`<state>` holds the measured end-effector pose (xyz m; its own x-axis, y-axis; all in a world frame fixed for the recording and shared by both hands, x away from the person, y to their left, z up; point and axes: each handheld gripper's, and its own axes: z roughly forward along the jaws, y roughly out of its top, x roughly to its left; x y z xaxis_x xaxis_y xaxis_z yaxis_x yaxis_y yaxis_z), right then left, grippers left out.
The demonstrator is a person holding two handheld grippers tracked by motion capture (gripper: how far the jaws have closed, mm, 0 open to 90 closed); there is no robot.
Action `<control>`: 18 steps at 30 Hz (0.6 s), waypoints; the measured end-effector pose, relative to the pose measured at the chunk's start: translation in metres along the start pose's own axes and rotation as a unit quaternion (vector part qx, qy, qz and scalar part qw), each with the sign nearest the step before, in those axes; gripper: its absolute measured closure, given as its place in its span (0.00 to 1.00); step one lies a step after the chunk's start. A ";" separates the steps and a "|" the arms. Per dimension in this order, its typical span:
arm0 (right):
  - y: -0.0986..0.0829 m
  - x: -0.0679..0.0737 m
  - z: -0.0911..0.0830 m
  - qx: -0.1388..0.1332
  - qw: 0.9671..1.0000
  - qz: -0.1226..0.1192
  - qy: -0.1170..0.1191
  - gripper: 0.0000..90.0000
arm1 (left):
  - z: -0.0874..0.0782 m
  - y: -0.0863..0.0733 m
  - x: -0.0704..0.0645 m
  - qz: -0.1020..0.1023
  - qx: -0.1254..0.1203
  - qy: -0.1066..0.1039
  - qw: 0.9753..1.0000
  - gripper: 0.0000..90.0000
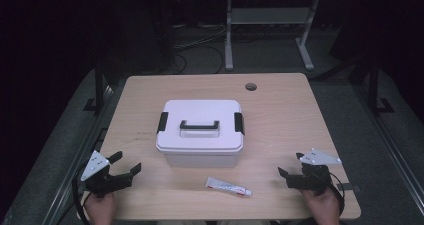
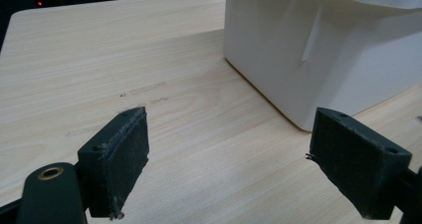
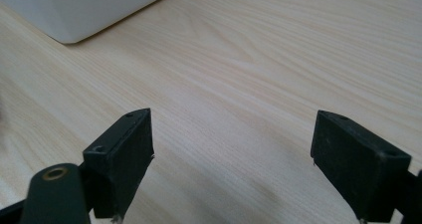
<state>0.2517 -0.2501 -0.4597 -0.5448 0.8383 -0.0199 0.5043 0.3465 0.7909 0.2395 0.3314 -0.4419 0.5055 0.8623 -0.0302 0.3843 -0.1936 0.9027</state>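
Hands: one hand [image 1: 100,207] at the near left edge of the table and the other hand [image 1: 320,205] at the near right edge, each wrapped around a gripper.
Left gripper [image 1: 127,166]: matte black body with a grey three-cornered plate on top; jaws spread wide with nothing between them, hovering over bare wood near the table's left front corner. In the left gripper view [image 2: 229,159] the pads [image 2: 122,154] are blocky, dull black, slightly frayed at the lower edges.
Right gripper [image 1: 291,165]: same build, jaws wide apart and holding nothing, over bare wood near the right front corner. In the right gripper view [image 3: 231,159] the pads [image 3: 124,152] are square-cut blocks with small screw holes on top.
Tube [image 1: 228,186]: small, flat, white, soft-looking, with a red tip at its right end; lies on its side on the table just in front of the box, between the two grippers and well apart from both.
Box [image 1: 200,132]: white, smooth plastic, rectangular with rounded corners; lid on, black carry handle across the top, a black latch at each short end. Stands mid-table. Its pale wall [image 2: 308,50] tapers downward in the left gripper view; a rounded bottom corner [image 3: 74,10] shows in the right gripper view.
Table [image 1: 280,115]: light wood-grain top, smooth, with rounded corners and a round cable hole [image 1: 251,86] near the far edge.
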 end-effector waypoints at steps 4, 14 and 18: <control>0.000 0.000 -0.001 -0.003 1.000 -0.001 0.001 0.18 | 0.001 0.000 -0.001 0.006 0.006 -0.003 1.000 0.17; 0.003 0.006 -0.003 -0.011 1.000 -0.016 0.000 0.18 | -0.003 -0.001 0.001 0.004 0.001 0.000 1.000 0.17; 0.004 0.008 -0.002 -0.021 0.999 -0.017 0.019 0.17 | -0.003 -0.001 0.002 0.008 0.005 0.001 1.000 0.17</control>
<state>0.2482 -0.2431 -0.4548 -0.5867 0.8095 -0.0236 0.4578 0.3555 0.8149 0.2382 0.3347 -0.4417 0.5104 0.8598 -0.0160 0.3836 -0.2110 0.8991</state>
